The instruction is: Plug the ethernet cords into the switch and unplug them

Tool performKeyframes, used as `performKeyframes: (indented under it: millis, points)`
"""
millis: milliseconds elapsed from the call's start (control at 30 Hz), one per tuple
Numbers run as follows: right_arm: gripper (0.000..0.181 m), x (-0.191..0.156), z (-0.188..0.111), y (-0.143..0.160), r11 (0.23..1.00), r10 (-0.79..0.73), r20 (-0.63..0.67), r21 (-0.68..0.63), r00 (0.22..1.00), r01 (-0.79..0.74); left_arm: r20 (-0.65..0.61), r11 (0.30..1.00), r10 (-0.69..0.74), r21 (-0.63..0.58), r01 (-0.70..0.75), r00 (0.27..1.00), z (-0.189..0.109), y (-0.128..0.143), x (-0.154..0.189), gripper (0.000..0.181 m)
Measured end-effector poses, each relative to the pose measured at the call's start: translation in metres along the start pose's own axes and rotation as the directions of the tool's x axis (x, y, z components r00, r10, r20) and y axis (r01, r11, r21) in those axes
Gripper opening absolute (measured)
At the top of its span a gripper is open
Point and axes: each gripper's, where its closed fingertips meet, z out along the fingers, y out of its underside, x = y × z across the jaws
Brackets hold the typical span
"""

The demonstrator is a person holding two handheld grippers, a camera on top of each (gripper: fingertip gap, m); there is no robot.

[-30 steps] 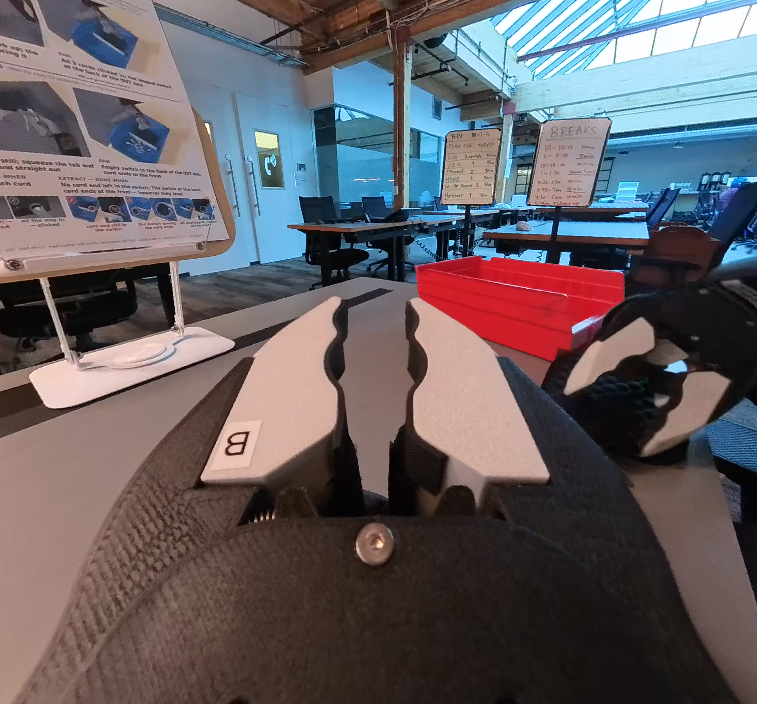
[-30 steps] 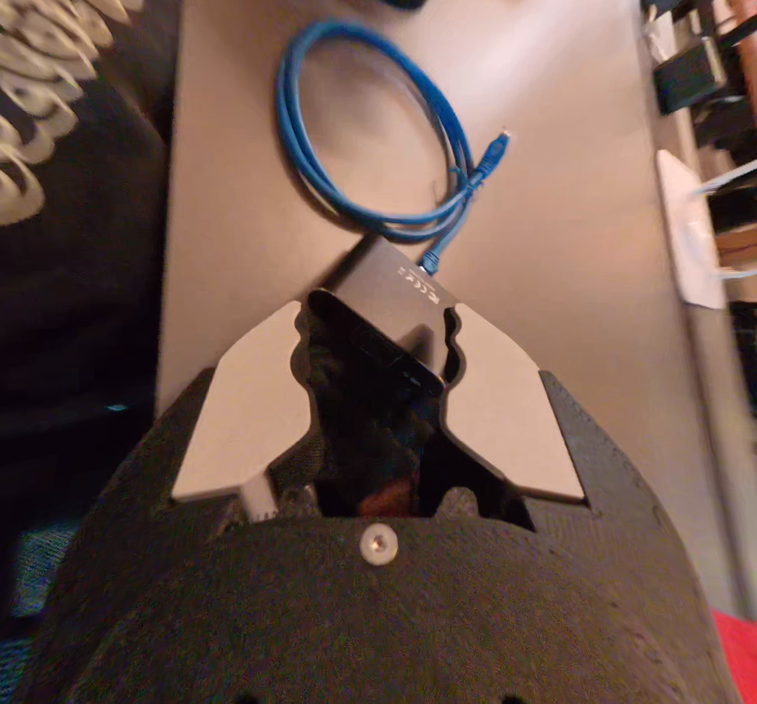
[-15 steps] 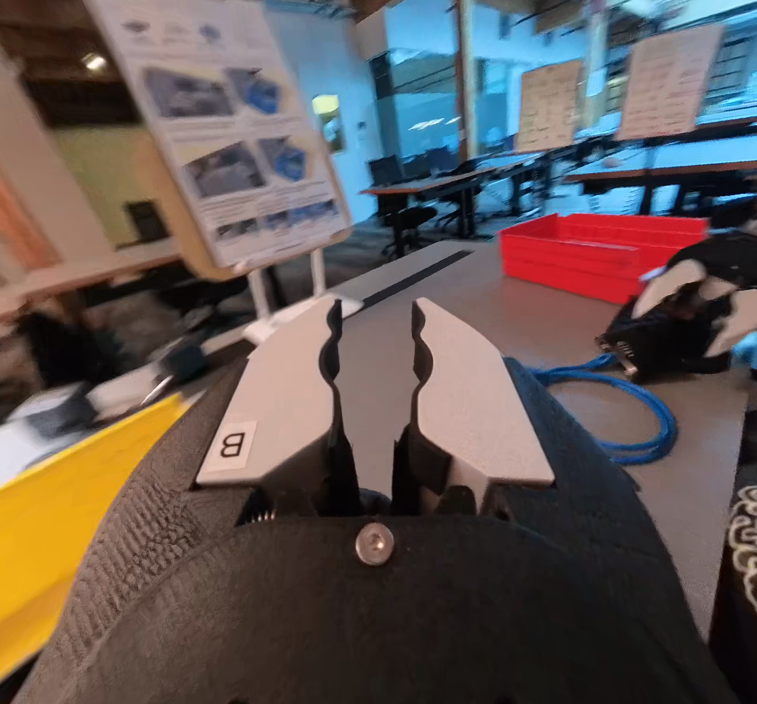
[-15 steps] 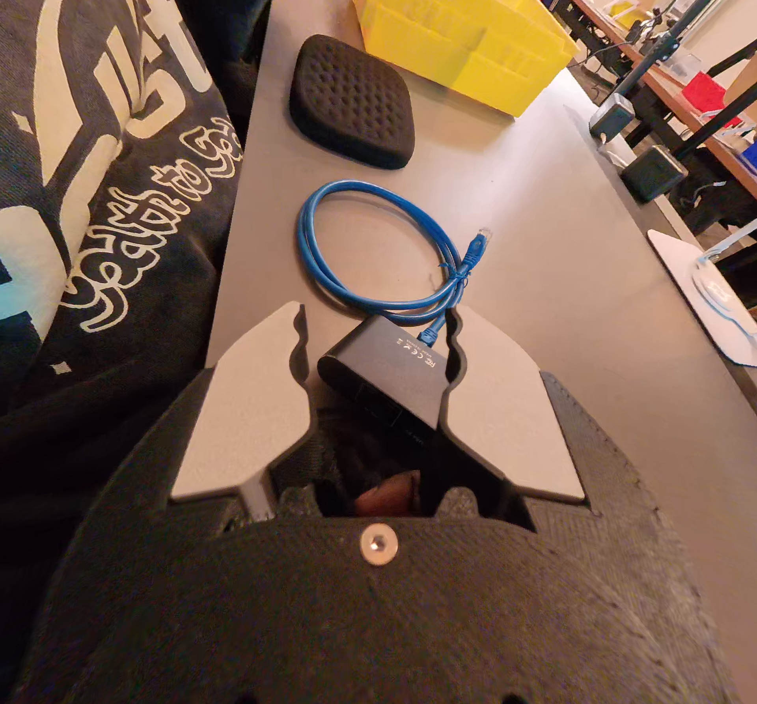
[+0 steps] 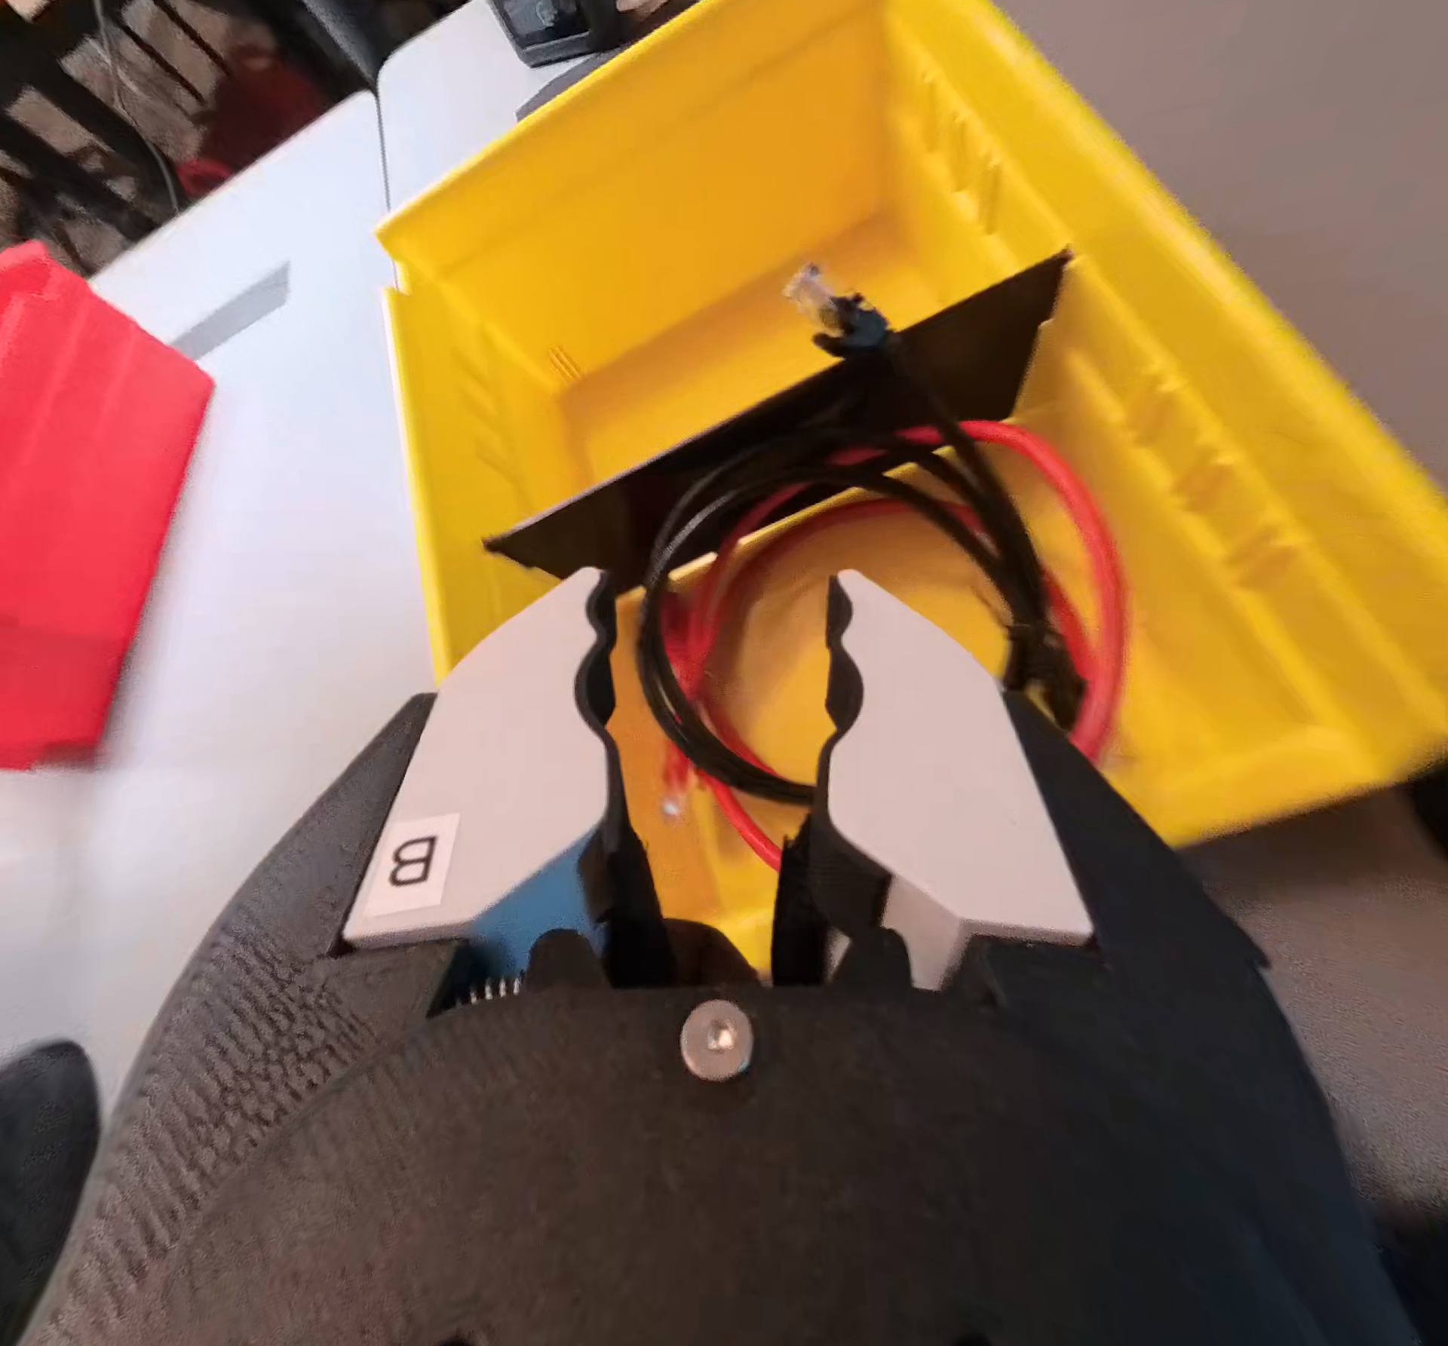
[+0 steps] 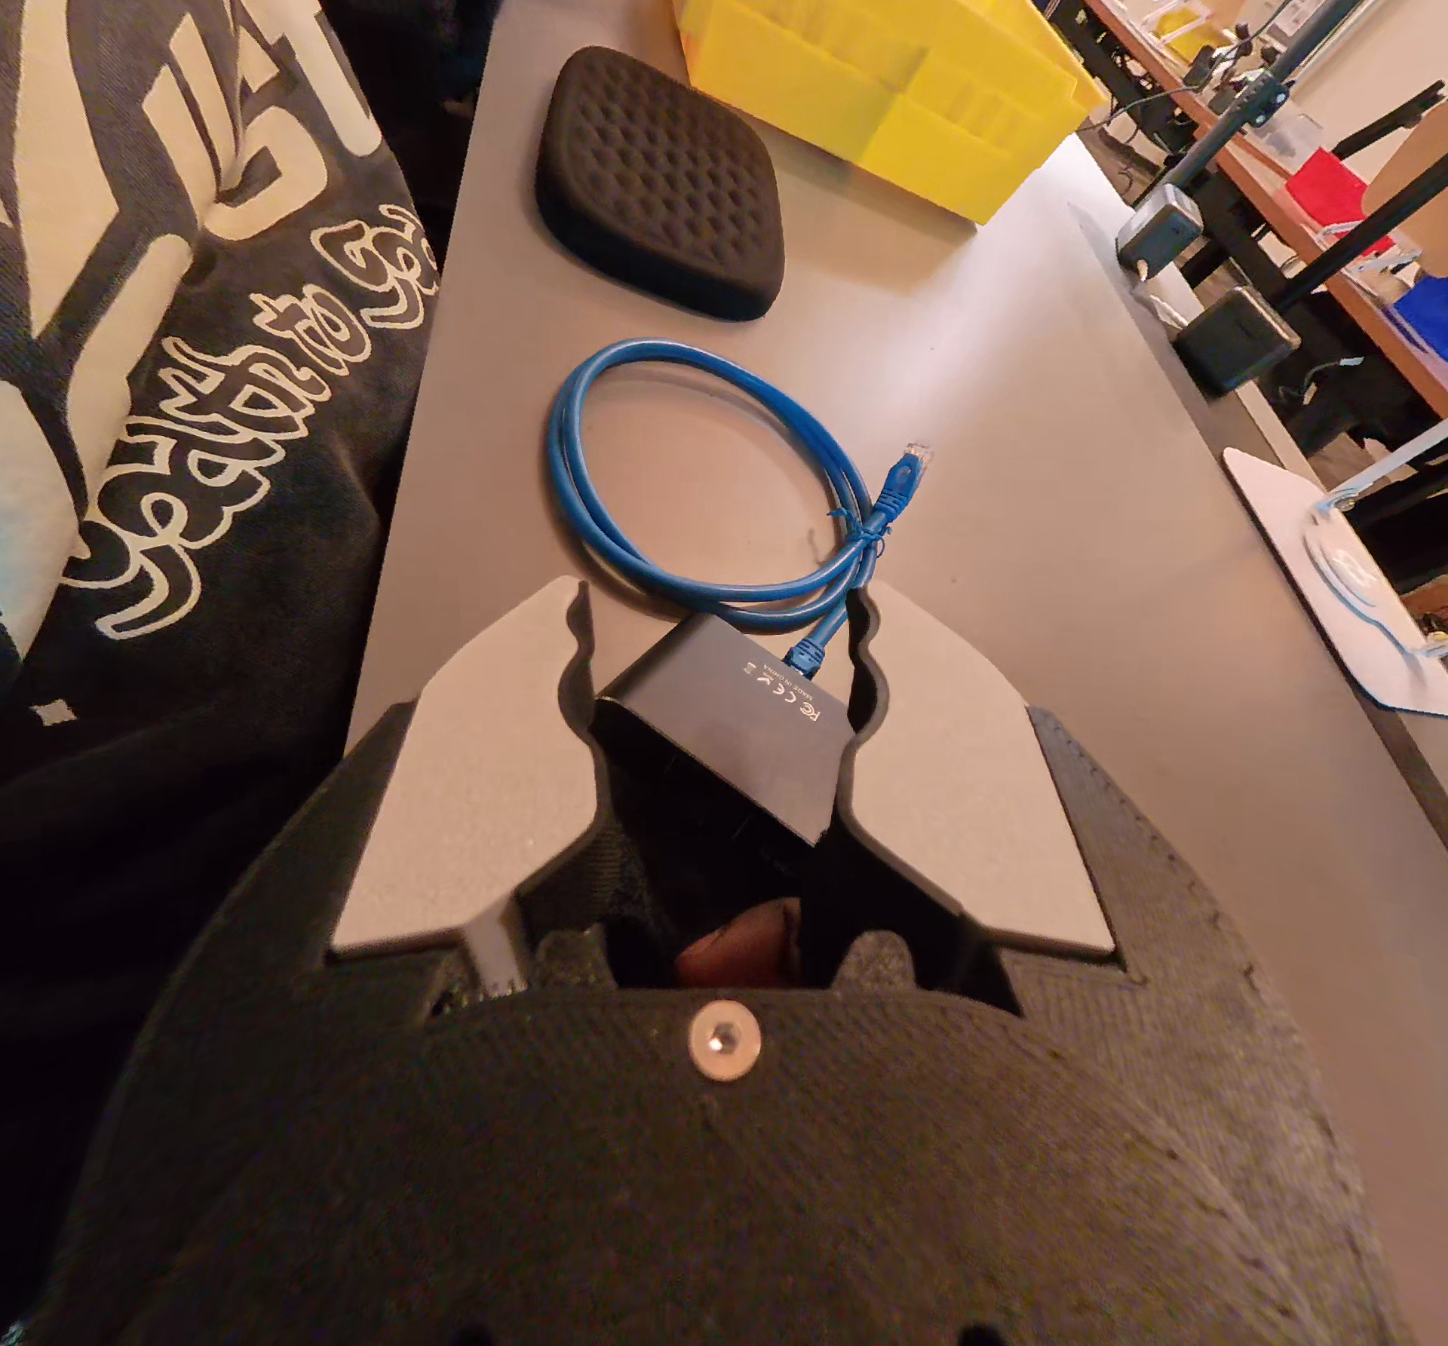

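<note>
**Left gripper now over the yellow bin**

Left gripper (image 5: 713, 588) has swung off the room view and opened up – it hangs released above the yellow bin (image 5: 1222, 447), over a coiled black cord (image 5: 791, 494) and red cord (image 5: 1097, 564) in the near compartment behind a black divider (image 5: 971, 345). Likely picking the next cord.

Right gripper (image 6: 717, 595) unchanged – clamped on the black switch (image 6: 744, 729), one end of the blue cord (image 6: 666, 462) plugged in, its loop and free end lying on the grey surface (image 6: 1019, 447) near the front edge. A black pad (image 6: 658, 180) sits between loop and bin. Office desks sit beyond the far edge.
</note>
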Motion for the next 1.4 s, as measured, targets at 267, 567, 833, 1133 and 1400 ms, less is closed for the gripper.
performKeyframes:
  millis: [267,567,833,1133,1400]
  points:
    - [0.059,0.000,-0.003,-0.001,1.000,-0.022,-0.027,0.009,0.999,0.023,0.063,0.982,0.133,-0.145,-0.123,0.989,0.048,0.026,-0.015,0.057]
    - [0.057,-0.002,0.001,0.003,0.999,-0.049,-0.031,-0.018,0.998,0.048,0.119,0.997,0.022,-0.076,-0.013,0.993,0.046,0.025,-0.029,0.009]
    - [0.056,-0.003,0.001,0.004,0.997,-0.074,-0.043,-0.034,0.996,0.073,0.321,0.951,-0.064,0.308,-0.040,0.945,-0.029,-0.048,-0.046,0.009]
    - [0.056,0.008,-0.001,-0.010,0.998,-0.003,-0.098,0.068,0.995,0.009,0.495,0.695,-0.272,0.695,-0.187,0.826,-0.121,-0.129,-0.037,0.007]
    - [0.053,0.018,0.000,-0.054,0.944,0.122,-0.159,0.323,0.980,-0.065,0.434,0.568,0.007,0.740,-0.361,0.901,-0.110,-0.210,0.080,0.007]
